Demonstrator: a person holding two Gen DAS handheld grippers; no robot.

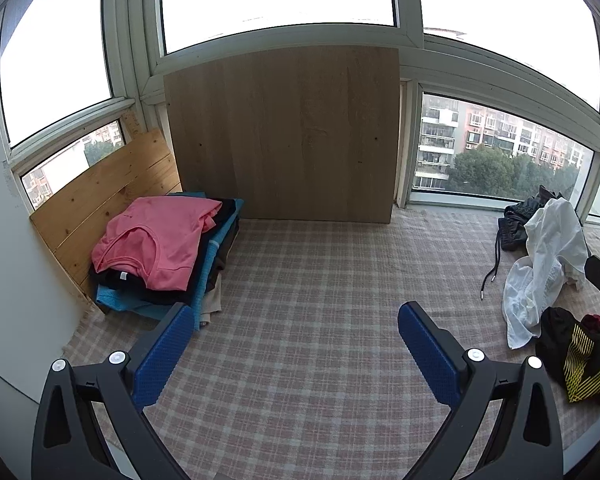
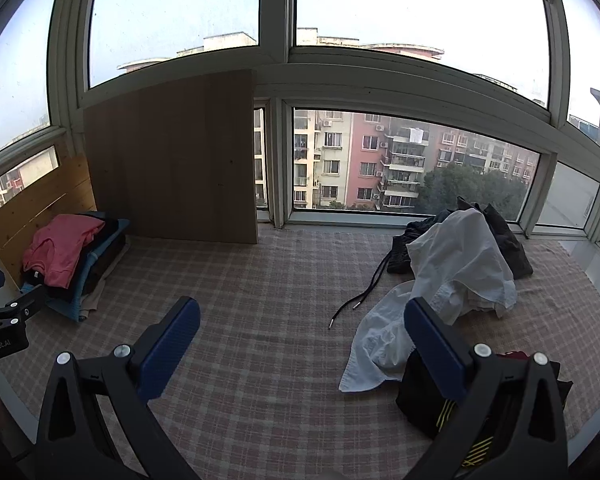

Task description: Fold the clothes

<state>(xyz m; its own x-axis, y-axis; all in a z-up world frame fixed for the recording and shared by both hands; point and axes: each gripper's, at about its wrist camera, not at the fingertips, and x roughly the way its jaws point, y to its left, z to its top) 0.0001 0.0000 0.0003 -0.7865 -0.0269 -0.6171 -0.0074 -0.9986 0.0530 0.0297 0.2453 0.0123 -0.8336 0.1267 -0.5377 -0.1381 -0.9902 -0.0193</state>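
Both of my grippers hang empty over the bare middle of the plaid-covered tabletop, and the whole next move turns on where the unfolded clothes lie from them: all off to my right. My left gripper has its blue pads spread wide with nothing between them; my right gripper is spread just as wide and holds nothing either.

The white shirt lies crumpled just ahead and right of my right gripper, its lower tail trailing toward me and the bulk heaped up farther back, so its long axis runs roughly from near me away toward the window. In the right wrist view my right-hand pad overlaps its near edge, though I cannot tell whether it touches. The black garment with yellow stripes lies nearest me, under that same finger, and a dark drawstring garment sits behind the shirt by the window.

From my left gripper the shirt is well apart, at the far right. The folded stack topped by the pink top sits far left against the wooden board.

I judge my right gripper is much the nearer to start on the shirt, the left having to cross over to join it
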